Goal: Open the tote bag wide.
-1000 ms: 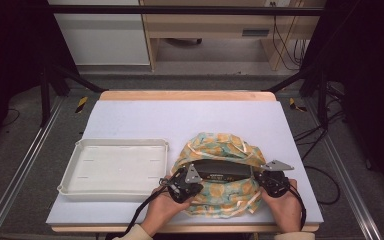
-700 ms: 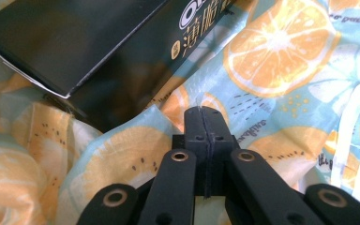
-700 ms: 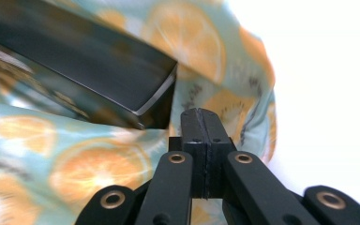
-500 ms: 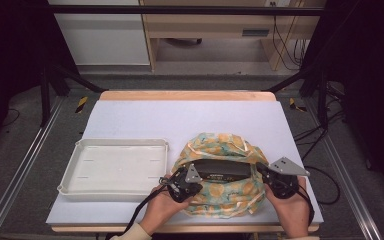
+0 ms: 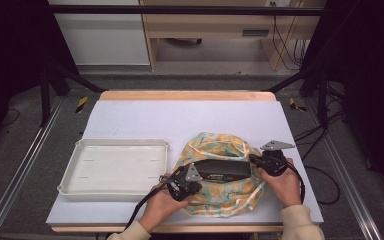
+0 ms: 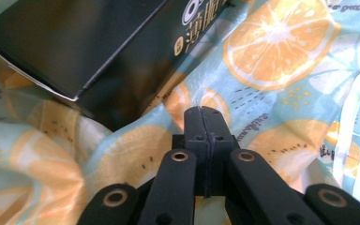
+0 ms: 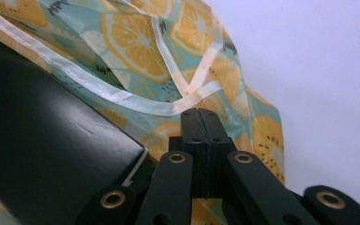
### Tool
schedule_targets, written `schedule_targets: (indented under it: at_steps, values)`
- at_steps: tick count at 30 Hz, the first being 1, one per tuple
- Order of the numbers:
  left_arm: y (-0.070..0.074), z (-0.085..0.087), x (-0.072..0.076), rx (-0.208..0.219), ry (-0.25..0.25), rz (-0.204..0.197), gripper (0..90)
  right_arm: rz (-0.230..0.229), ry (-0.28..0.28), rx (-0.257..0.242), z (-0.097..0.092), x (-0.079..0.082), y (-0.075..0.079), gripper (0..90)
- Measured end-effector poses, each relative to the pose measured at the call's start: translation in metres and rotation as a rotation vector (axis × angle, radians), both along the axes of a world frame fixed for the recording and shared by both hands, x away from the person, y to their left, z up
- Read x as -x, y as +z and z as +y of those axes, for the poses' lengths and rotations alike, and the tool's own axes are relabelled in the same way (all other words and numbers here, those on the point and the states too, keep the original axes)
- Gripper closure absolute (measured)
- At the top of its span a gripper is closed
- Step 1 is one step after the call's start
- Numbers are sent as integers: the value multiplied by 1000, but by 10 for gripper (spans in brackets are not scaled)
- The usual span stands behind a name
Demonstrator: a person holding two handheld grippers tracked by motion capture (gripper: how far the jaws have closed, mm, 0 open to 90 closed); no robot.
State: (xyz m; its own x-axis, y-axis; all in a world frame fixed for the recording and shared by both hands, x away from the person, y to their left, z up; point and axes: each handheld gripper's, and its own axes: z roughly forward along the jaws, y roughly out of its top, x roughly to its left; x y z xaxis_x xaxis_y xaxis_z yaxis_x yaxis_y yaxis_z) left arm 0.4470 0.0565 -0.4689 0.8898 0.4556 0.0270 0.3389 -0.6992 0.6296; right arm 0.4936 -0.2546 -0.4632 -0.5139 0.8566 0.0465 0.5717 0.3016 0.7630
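1. Looking down from the high view, I see the orange-print bag [image 5: 223,175] on the table [image 5: 190,117] at about five o'clock, with the black box [image 5: 222,169] lying in its open mouth.
2. My left gripper [image 6: 205,123] has its jaws pressed together, pinching bag fabric at the box's eight o'clock corner.
3. My right gripper [image 7: 201,123] is likewise closed, nipping the bag's pale trim at the box's three o'clock end.
4. I see the white tray [image 5: 115,167] at nine o'clock of the bag.

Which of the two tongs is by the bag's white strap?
The right tongs: their shut tips meet the white strap of the orange-print bag. The left tongs rest on plain fabric.
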Motion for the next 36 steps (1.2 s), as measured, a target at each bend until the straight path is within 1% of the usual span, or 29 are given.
schedule_targets:
  at_steps: [2, 3, 4, 5, 8, 9, 12, 13, 14, 15, 16, 17, 18, 19, 20, 21, 23, 24, 25, 26, 27, 28, 29, 31, 32, 33, 34, 35, 36]
  values:
    - [0, 0, 0, 3, 2, 1, 900, 24, -16, -12, -4, 0, -6, 900]
    - [0, 0, 0, 6, 3, 1, 900, 31, -19, -11, -6, -1, -9, 900]
    - [0, 0, -1, -1, -2, 0, 900, 41, -24, -1, -6, -1, -12, 900]
    - [0, 0, 0, -1, -2, -1, 900, 45, -27, 8, -7, -1, -14, 900]
    - [0, 1, 0, -1, -2, -1, 900, 47, -35, 6, -7, 0, -15, 900]
    - [0, 1, 0, -1, -2, 0, 900, 38, -34, 14, -6, 1, -15, 900]
    - [0, 1, 0, 6, -2, -2, 900, 30, -47, 11, -5, 3, -15, 900]
    - [1, 1, 0, 6, -4, -3, 900, 8, -50, 8, -6, 4, -15, 900]
    - [2, 2, 0, 17, -2, -11, 900, -31, -51, -3, -7, 9, -11, 900]
    - [4, 3, 1, 20, 0, -16, 900, -31, -51, -3, -7, 9, -11, 900]
    - [10, 5, 1, 37, 2, -22, 900, -68, -69, -4, -10, 16, -5, 900]
    - [10, 5, 1, 37, 2, -22, 900, -68, -69, -4, -10, 16, -5, 900]
    - [13, 6, 2, 48, -1, -26, 900, -100, -76, -12, -13, 22, 0, 900]
    - [17, 7, 2, 55, 0, -30, 900, -100, -76, -12, -13, 22, 0, 900]
    - [25, 9, 4, 82, -2, -38, 900, -128, -86, -17, -14, 31, 5, 900]
    - [25, 9, 4, 82, -2, -38, 900, -128, -86, -17, -14, 31, 5, 900]
    - [37, 11, 6, 111, -8, -45, 900, -158, -98, -20, -15, 43, 10, 900]
    - [48, 13, 7, 124, -10, -71, 900, -181, -102, -19, -15, 53, 15, 900]
    - [48, 13, 7, 124, -10, -71, 900, -181, -102, -19, -15, 53, 15, 900]
    - [57, 14, 8, 131, -7, -91, 900, -195, -104, -12, -15, 58, 18, 900]
    - [62, 15, 8, 142, -4, -102, 900, -212, -112, -11, -15, 70, 22, 900]
    - [69, 16, 6, 148, -3, -111, 900, -217, -115, -19, -15, 75, 23, 900]
    - [75, 17, 3, 157, -1, -115, 900, -217, -115, -19, -15, 75, 23, 900]
    - [86, 18, -7, 165, 11, -129, 900, -228, -109, -26, -14, 85, 25, 900]
    - [93, 17, -17, 171, 16, -129, 900, -234, -86, -28, -12, 91, 25, 900]
    - [93, 17, -17, 171, 16, -129, 900, -234, -86, -28, -12, 91, 25, 900]
    - [97, 15, -30, 176, 21, -121, 900, -234, -46, -15, -4, 95, 24, 900]
    - [97, 15, -30, 176, 21, -121, 900, -234, -46, -15, -4, 95, 24, 900]
    - [98, 12, -40, 184, 30, -108, 900, -231, -3, 15, 5, 97, 22, 900]
